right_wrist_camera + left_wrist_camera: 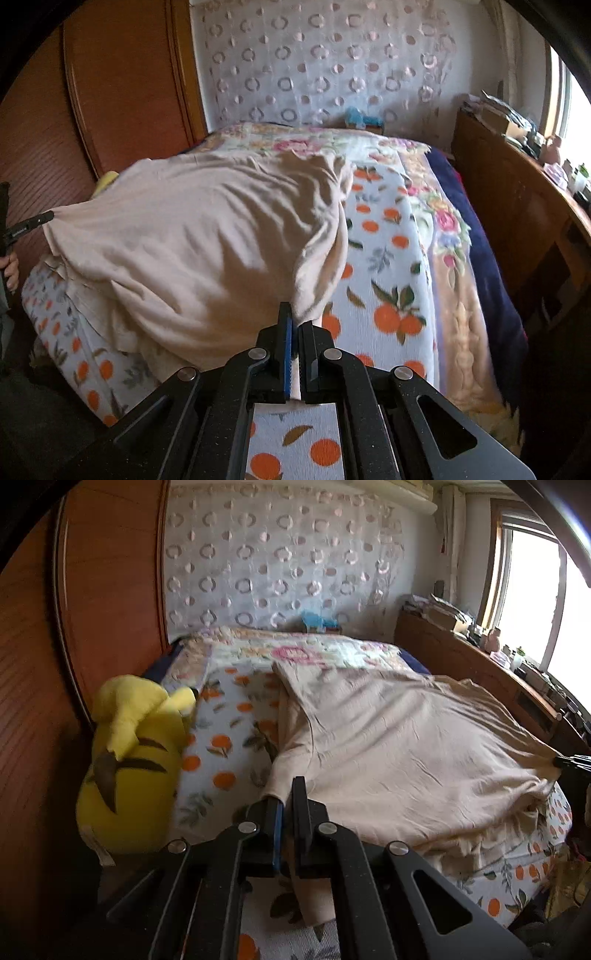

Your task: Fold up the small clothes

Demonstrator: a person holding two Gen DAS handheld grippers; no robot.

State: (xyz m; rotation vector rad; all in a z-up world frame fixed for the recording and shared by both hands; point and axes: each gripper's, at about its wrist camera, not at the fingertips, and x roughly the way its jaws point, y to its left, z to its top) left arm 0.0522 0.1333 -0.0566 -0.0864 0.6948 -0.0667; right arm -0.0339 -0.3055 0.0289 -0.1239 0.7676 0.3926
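A beige garment (399,746) is stretched over the bed between both grippers. My left gripper (286,797) is shut on its near-left edge, and a strip of the cloth hangs down between the fingers. My right gripper (295,325) is shut on the opposite corner of the same beige garment (207,236), which is lifted a little above the bed. The right gripper's tip shows at the right edge of the left wrist view (569,762). The left gripper's tip shows at the left edge of the right wrist view (33,223).
The bed carries an orange-print blanket (388,266) and a floral quilt (314,653). A yellow plush toy (133,760) lies at the bed's left edge beside a wooden wardrobe (103,590). A cluttered wooden headboard shelf (491,664) runs under the window.
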